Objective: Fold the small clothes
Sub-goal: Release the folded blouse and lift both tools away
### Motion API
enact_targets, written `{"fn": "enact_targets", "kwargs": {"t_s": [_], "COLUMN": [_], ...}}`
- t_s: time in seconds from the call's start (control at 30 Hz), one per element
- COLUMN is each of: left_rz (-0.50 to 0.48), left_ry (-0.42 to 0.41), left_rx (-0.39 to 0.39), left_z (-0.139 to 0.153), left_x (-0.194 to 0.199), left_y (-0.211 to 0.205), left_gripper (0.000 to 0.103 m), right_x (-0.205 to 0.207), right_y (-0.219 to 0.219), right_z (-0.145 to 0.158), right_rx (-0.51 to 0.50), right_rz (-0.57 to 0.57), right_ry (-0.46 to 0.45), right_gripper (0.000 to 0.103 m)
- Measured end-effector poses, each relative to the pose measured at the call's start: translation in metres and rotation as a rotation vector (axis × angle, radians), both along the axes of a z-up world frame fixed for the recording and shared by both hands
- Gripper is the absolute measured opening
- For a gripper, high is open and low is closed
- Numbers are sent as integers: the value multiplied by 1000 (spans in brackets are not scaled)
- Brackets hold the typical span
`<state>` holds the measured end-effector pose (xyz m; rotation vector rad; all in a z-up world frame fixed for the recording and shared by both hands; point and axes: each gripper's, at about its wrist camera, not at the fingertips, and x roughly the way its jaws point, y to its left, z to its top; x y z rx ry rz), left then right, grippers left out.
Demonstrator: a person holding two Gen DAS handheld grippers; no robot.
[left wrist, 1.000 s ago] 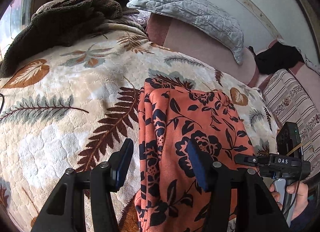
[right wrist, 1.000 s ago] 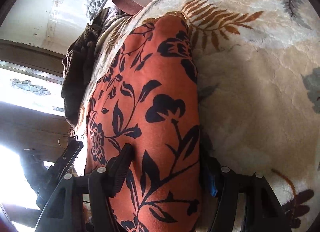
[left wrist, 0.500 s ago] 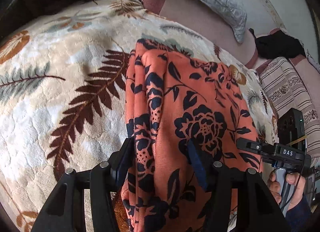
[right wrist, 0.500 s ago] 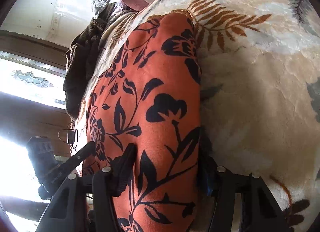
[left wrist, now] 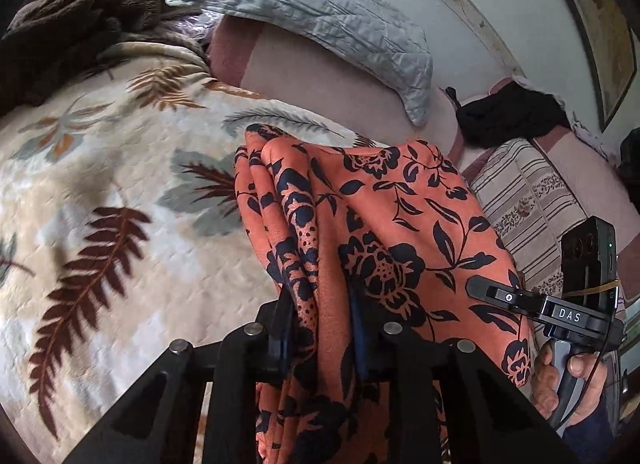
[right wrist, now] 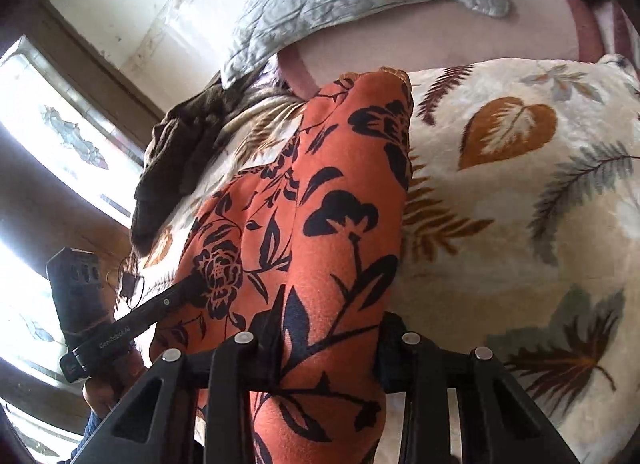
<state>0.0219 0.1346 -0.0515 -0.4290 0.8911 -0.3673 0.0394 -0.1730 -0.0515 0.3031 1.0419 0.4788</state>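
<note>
Two handheld grippers pinch an orange floral garment raised over a leaf-print blanket, the left gripper nearly closed on bunched folds, the right gripper wider, clamping a thick fold.

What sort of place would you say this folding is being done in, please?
Most likely a bedroom at home: the orange floral garment lies on a bed covered by a leaf-patterned blanket, a quilted grey pillow leans against the wall, and a window is beside it.

Both wrist cams close, facing headboard; share orange cloth (opposite sides).
</note>
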Motion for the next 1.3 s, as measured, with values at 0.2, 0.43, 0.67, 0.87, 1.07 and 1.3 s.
{"fn": "enact_targets", "kwargs": {"t_s": [0.2, 0.43, 0.67, 0.87, 1.07, 1.3], "left_rz": [-25, 3, 4, -7, 21, 76], "left_ry": [193, 42, 86, 81, 40, 20], "left_rx": [158, 225, 313, 276, 307, 343], "left_z": [-50, -22, -57, -62, -55, -31], "left_x": [16, -51, -54, -52, -59, -95], "left_y": [-22, 7, -4, -1, 2, 1], "left_gripper": [41, 47, 47, 50, 64, 70], "right_x": [22, -17, 42, 68, 57, -79], "right_y": [-75, -72, -39, -36, -39, -6], "right_z": [-75, -12, -61, -42, -31, 25], "right_rx": [-13, 4, 34, 2, -27, -265], "right_rz": [-213, -207, -180, -224, -258, -262], "right_ry": [219, -48, 147, 83, 40, -193], "right_gripper": [49, 49, 43, 58, 65, 80]}}
